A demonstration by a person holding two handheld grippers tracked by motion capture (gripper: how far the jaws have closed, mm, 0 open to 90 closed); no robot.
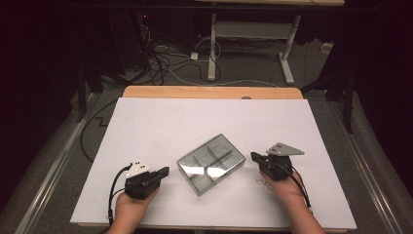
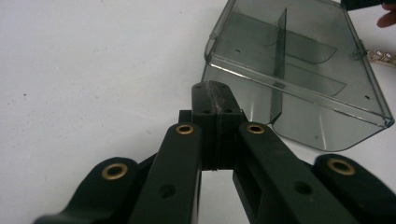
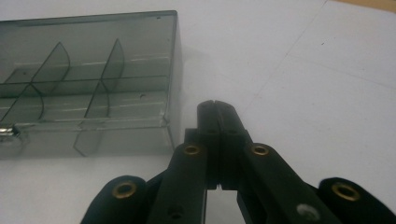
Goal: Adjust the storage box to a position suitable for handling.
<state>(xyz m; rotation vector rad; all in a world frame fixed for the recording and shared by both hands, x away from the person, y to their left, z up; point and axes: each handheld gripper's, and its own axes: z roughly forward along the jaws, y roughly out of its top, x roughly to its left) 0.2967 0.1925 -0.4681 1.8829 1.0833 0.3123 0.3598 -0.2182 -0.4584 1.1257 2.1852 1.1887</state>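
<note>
box (image 1: 211, 164): clear, divided, empty, on table between both grippers
left gripper (image 2: 215, 95): jaws closed, empty, box just ahead-right
right gripper (image 3: 218, 109): jaws closed, empty, box ahead-left
why: likely flanking box to handle it

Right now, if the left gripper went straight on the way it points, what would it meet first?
Probably the box: the shut left gripper aims at its near corner, with bare table between them. Depth is unclear, so it might just graze that corner.

Left gripper (image 1: 164, 171): your left hand (image 1: 130, 207) holds it low, jaws pressed together, pointing right.
Right gripper (image 1: 254, 157): your right hand (image 1: 287, 187) holds it, jaws together, pointing left.
</note>
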